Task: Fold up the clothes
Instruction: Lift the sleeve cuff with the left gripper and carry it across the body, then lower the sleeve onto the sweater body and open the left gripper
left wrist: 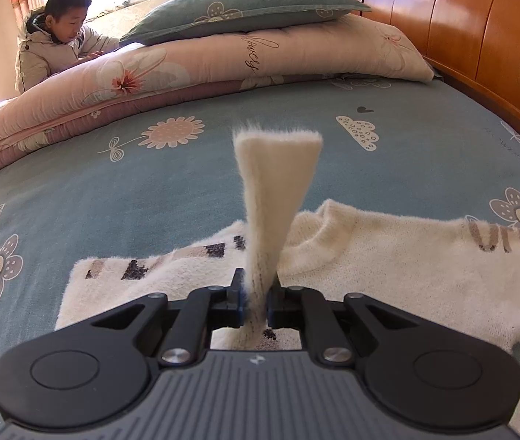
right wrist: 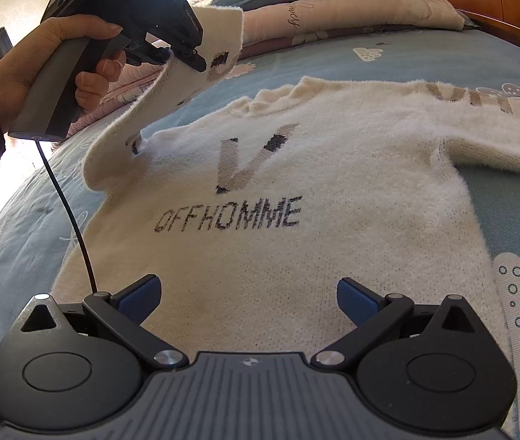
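Left wrist view shows the left tool (left wrist: 256, 293) clamped on the cuff end of a cream sweater sleeve (left wrist: 274, 183), which stands up from between its pads above the bed sheet (left wrist: 149, 190). Right wrist view shows the right tool (right wrist: 248, 299) with jaws spread wide and nothing between them, over the cream sweater (right wrist: 296, 249) (lettered "OFFHOMME") lying flat, front up, on the bed, while a hand (right wrist: 36, 66) holds the left tool aloft with the sleeve draped from it.

The sweater (right wrist: 296, 190) lies flat on the bed (left wrist: 149, 190), with folded quilts (left wrist: 186, 69) and, apparently, a pillow (left wrist: 245, 3) stacked behind it.
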